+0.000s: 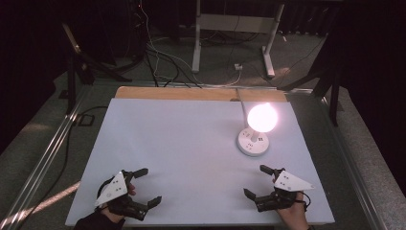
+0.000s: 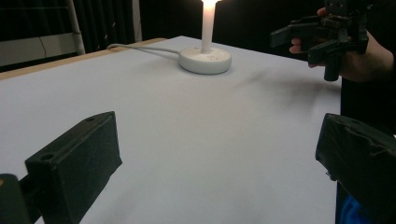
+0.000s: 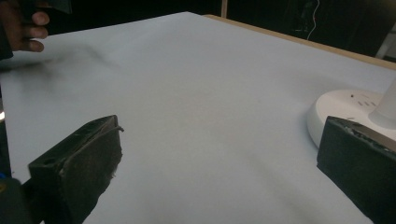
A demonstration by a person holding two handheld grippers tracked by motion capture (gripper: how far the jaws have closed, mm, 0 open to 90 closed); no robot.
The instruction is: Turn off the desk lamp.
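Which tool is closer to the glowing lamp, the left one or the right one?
The right tool is nearer: it sits just in front of the lamp, on the person's side of it. The left tool is far off across the table's near edge. Both are open and empty.

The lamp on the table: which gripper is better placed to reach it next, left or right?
Probably the right gripper. It sits open just below the lamp, whose round base lies beside its jaw in the right gripper view. The left gripper, also open, is across the table.
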